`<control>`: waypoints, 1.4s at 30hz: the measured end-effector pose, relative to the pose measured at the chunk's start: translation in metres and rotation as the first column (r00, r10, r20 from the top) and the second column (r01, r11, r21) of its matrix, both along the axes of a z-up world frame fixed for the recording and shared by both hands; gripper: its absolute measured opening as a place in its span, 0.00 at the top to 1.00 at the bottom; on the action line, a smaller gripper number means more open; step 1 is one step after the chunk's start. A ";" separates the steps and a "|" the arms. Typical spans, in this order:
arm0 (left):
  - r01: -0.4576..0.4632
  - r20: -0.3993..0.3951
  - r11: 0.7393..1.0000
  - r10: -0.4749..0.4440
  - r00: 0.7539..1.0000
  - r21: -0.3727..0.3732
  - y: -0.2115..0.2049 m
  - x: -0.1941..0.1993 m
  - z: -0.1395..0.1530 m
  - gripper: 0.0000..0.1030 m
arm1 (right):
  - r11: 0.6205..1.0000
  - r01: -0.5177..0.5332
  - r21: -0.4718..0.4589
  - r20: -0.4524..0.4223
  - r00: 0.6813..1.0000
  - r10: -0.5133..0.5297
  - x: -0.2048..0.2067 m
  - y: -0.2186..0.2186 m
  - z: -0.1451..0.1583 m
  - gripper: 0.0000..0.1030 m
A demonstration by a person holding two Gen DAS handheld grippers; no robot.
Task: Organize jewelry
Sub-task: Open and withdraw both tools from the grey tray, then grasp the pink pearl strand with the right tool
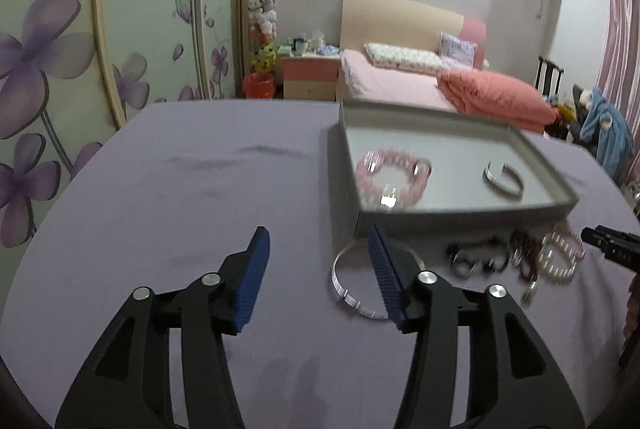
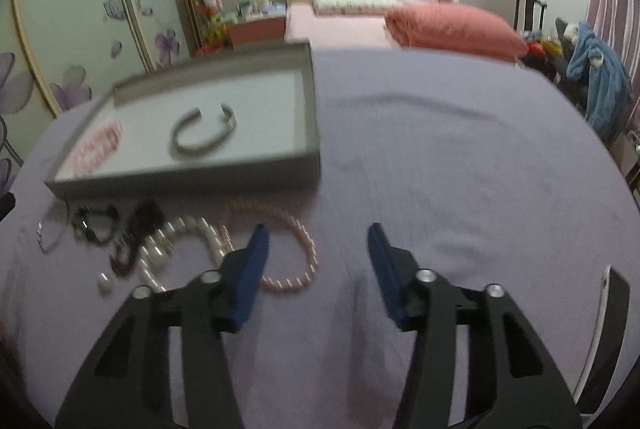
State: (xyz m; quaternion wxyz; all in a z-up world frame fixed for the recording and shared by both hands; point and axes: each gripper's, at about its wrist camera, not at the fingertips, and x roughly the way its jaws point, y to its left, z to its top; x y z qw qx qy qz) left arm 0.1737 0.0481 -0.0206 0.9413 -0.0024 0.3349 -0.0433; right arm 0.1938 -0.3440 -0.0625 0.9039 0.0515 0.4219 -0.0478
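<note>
A grey tray (image 1: 472, 214) on the purple cloth holds a pink bead bracelet (image 1: 394, 178) and a silver cuff (image 1: 503, 180); the tray (image 2: 200, 177) and cuff (image 2: 204, 135) also show in the right wrist view. In front of the tray lie a silver bangle (image 1: 352, 299), a dark bracelet (image 1: 476, 257), a dark red bead string (image 1: 524, 257) and a pearl strand (image 1: 560, 257). My left gripper (image 1: 318, 241) is open, its right finger over the silver bangle. My right gripper (image 2: 318, 239) is open and empty, just right of a pink bead necklace (image 2: 296, 261) and white pearls (image 2: 180, 241).
The purple cloth (image 2: 460, 169) covers the table. A phone-like device (image 2: 604, 341) lies at the table's right edge. A bed with a pink quilt (image 1: 492, 97) stands behind the table, and a flowered wardrobe (image 1: 80, 49) stands at the left.
</note>
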 end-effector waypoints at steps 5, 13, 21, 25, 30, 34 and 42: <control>0.030 -0.026 1.000 -0.030 0.999 0.008 -0.002 -0.009 -0.009 0.36 | 1.000 -0.031 -0.004 -0.022 0.999 0.031 -0.002 0.008 -0.007 0.59; 0.066 -0.059 0.997 -0.063 0.996 0.043 -0.014 -0.014 -0.019 0.34 | 1.000 -0.015 -0.021 -0.028 0.999 0.014 -0.002 0.003 -0.011 0.68; 0.077 -0.094 0.995 -0.070 0.993 0.066 -0.016 -0.012 -0.025 0.34 | 0.996 -0.043 -0.073 -0.026 0.999 0.041 0.005 0.013 -0.011 0.89; 0.093 -0.122 0.993 -0.084 0.989 0.070 -0.021 -0.007 -0.029 0.28 | 0.996 -0.039 -0.085 -0.025 0.999 0.037 0.005 0.013 -0.011 0.93; 0.135 -0.140 0.985 -0.119 0.983 0.111 -0.037 -0.001 -0.031 0.18 | 0.996 -0.040 -0.084 -0.025 0.999 0.038 0.005 0.013 -0.011 0.93; 0.143 -0.176 0.980 -0.118 0.977 0.135 -0.048 0.012 -0.036 0.16 | 0.996 -0.040 -0.077 -0.024 0.999 0.038 0.005 0.013 -0.011 0.93; 0.125 -0.232 0.989 -0.103 0.967 0.083 -0.044 0.027 -0.042 0.14 | 0.997 -0.040 -0.061 -0.023 0.999 0.039 0.005 0.011 -0.010 0.93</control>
